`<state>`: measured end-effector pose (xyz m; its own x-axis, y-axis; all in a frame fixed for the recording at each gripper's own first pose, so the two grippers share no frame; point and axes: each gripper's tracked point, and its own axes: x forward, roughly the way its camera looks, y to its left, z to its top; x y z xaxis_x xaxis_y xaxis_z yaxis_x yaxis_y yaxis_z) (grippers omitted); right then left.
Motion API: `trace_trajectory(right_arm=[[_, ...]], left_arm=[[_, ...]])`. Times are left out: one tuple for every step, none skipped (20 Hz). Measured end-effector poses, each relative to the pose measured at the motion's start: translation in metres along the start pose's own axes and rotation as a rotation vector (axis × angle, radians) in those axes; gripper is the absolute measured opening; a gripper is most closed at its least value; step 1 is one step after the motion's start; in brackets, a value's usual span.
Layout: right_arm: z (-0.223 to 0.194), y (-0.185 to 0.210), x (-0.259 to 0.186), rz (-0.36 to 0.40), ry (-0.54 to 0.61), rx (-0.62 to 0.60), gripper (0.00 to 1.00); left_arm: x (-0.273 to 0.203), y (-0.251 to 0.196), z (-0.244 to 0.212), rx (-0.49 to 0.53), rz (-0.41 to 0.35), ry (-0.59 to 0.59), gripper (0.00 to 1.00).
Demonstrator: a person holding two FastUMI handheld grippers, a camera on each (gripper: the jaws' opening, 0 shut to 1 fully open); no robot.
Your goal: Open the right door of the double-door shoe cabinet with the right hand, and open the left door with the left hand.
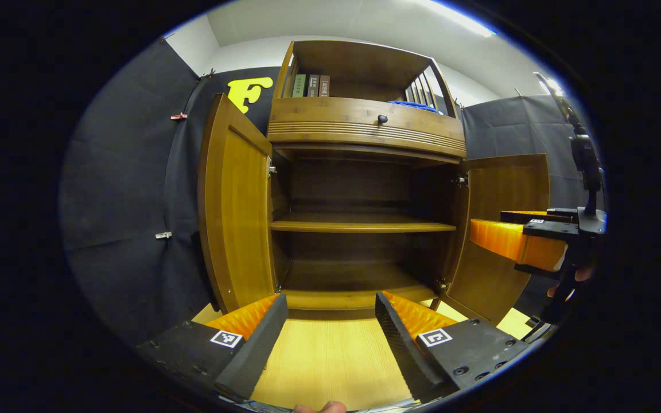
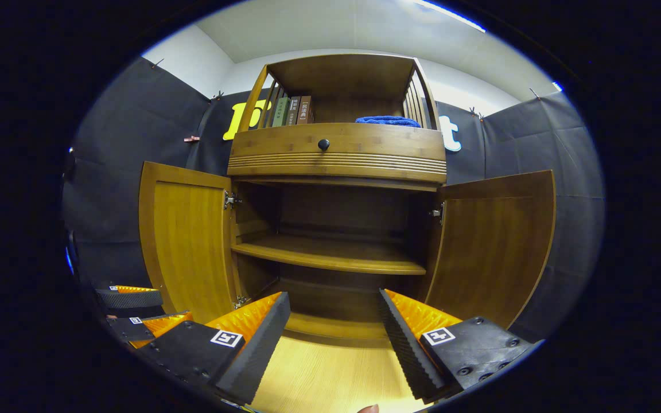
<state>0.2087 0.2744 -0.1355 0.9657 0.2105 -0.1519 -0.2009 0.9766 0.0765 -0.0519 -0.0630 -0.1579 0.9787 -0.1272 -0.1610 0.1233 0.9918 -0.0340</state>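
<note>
Doors (image 2: pixel 187 246) both open; right tool (image 1: pixel 528 238) beside right door (left gripper view).

Bright ceiling strip light (image 1: pixel 457 17) glares overhead; cabinet (image 2: pixel 336 229) interior sits shadowed; fisheye bends edges; focus stays sharp.

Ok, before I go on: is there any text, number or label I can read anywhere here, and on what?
Book spines on the top shelf: printed, but too small and blurred to read.
Square markers on the left tongs and right tongs: black-and-white patterns, no words.
Drawer, left door, right door: no writing.
</note>
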Motion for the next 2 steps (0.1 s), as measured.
trace_trajectory(right_arm=[[0.0026, -0.0010, 0.0006, 0.001, -0.006, -0.002, 0.98], [0.0049, -0.0020, 0.0011, 0.003, -0.010, -0.003, 0.98]], left_arm=[[0.0009, -0.0020, 0.0006, -0.005, 0.002, -0.003, 0.96], [0.0014, -0.0035, 0.0017, -0.007, 0.005, -0.004, 0.96]])
